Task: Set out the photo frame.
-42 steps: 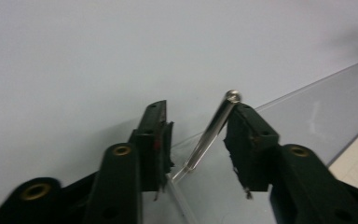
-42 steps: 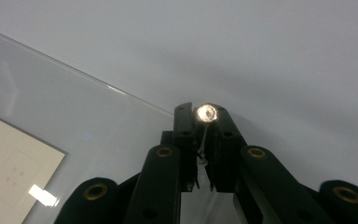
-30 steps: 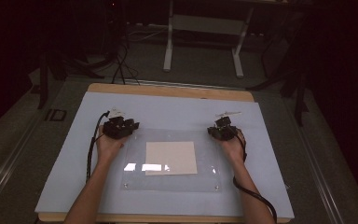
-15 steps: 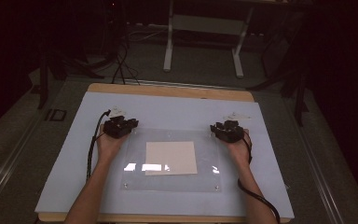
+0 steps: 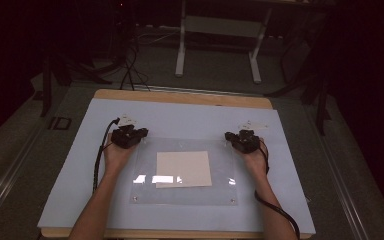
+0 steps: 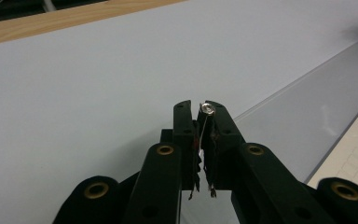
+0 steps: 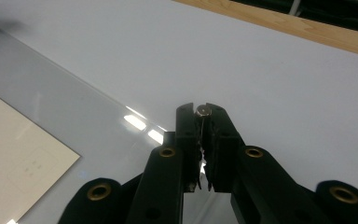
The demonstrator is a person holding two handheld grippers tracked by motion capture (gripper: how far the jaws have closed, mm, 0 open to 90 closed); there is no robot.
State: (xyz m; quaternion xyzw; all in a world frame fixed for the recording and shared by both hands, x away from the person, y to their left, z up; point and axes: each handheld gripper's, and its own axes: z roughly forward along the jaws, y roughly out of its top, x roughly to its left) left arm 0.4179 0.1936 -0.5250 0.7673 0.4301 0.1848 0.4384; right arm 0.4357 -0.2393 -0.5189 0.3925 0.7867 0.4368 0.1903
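A clear plastic sheet (image 5: 222, 175) lies on the pale blue mat (image 5: 75, 190), with a beige paper (image 5: 183, 169) at its middle. My left gripper (image 5: 140, 133) sits at the sheet's far left corner and my right gripper (image 5: 230, 136) at its far right corner. In the left gripper view my left gripper (image 6: 199, 106) is shut on a small silver screw (image 6: 208, 109) at its tips. In the right gripper view the right gripper (image 7: 199, 110) has just been closing, and a like silver screw (image 7: 203, 110) is pinched between its tips.
Small screws mark the sheet's near corners (image 5: 135, 198). The wooden table edge (image 5: 180, 96) runs along the far side of the mat. Beyond it a white table frame (image 5: 182, 45) and cables stand on the dark floor. Bare mat lies left and right of the sheet.
The right hand has shifted slightly at the sheet's far right corner. The left hand has kept still.
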